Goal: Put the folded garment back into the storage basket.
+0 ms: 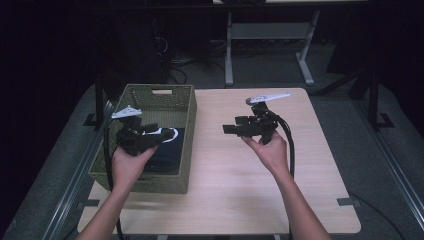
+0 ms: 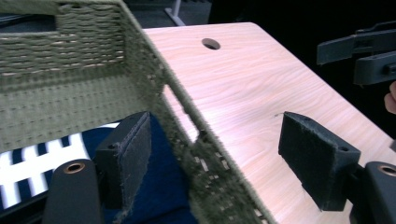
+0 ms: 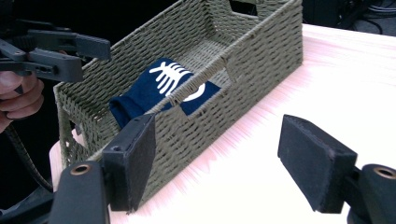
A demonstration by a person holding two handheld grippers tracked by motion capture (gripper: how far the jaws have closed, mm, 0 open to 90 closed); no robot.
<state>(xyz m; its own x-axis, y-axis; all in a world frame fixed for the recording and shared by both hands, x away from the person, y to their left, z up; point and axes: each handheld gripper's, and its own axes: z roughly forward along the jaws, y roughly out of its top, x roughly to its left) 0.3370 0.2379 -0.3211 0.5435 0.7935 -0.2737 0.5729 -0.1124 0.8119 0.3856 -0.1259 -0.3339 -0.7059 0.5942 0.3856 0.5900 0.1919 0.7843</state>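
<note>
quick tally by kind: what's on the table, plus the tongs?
Woven basket: 1
Navy cloth with white print, inside the basket: 1
Tongs, both open and holding nothing: 2, left tongs and right tongs
Total: 4

Looks like a lab or test room here: one pale wood-topped table stands by itself on grey carpet, lit while everything around it sits in the dark. Behind it there's a second desk's white metal frame with cables tangled on the floor, and metal rails run along both sides of the table like a recording rig.
</note>
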